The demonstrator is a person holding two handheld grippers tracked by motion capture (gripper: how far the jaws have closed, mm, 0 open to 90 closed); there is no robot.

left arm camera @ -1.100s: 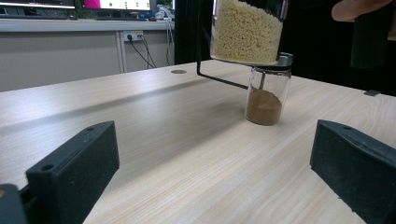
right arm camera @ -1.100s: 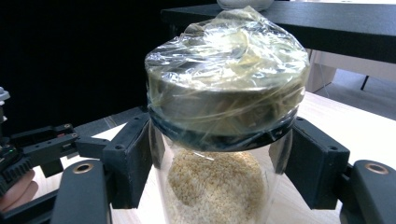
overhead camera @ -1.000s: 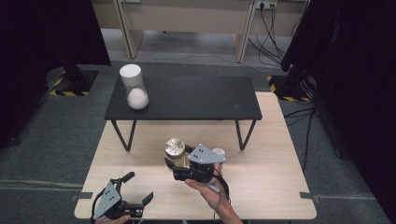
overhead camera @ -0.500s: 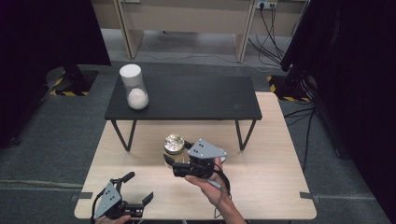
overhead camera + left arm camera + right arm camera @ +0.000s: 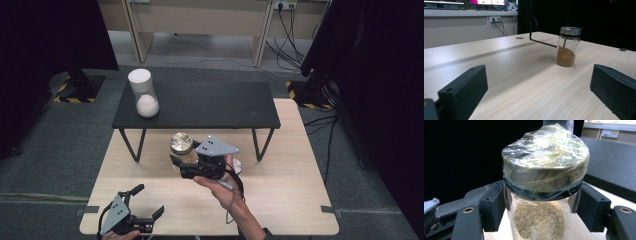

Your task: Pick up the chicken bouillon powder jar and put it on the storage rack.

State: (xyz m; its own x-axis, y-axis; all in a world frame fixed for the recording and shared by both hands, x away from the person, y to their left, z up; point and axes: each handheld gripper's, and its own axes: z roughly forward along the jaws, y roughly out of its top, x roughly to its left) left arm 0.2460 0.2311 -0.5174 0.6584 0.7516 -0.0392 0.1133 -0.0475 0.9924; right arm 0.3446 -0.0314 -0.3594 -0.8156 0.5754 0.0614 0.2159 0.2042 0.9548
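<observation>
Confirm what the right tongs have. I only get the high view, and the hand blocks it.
Observer: The right tongs are shut on a glass jar of pale grains, with the pads on the glass just under the lid.
Operator: Lid bare metal?
Observer: No, the lid is metal, but it is wrapped in crinkled clear film.
Operator: What's ahead of the left tongs?
Observer: A second jar holding brown powder, with a metal cap. It stands upright on the wooden table, well clear of the open left tongs.
</observation>
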